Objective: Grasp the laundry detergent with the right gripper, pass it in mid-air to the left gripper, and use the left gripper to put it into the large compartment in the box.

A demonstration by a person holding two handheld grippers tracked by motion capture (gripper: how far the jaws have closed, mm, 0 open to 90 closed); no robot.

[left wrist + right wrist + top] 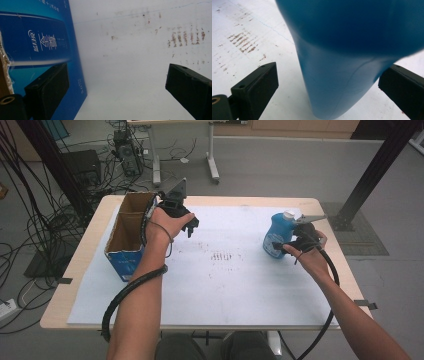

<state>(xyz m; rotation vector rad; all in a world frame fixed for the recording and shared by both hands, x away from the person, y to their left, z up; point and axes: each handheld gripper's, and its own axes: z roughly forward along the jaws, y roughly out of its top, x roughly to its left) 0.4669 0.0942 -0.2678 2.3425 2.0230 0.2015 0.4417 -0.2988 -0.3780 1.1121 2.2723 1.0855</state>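
Note:
A blue bottle (275, 234) with a white cap stands upright at the right of the white sheet (225, 290). My right gripper (281, 246) is open around its lower body. In the right gripper view the bottle (342, 75) stands between the two jaws with a gap on each side. An open cardboard box (129, 237) with blue sides sits at the table's left. My left gripper (193, 228) hangs open just right of the box, with its jaws pointing down. In the left gripper view the box's blue printed side (42, 42) is beside the left jaw, and only bare sheet lies between the jaws.
Brown smudges (225, 256) mark the middle of the sheet. The wooden table edge (80, 265) runs round it. On the floor beyond are cables and a computer case (127, 155), desk legs (212, 162) and a black frame post (372, 175) at right.

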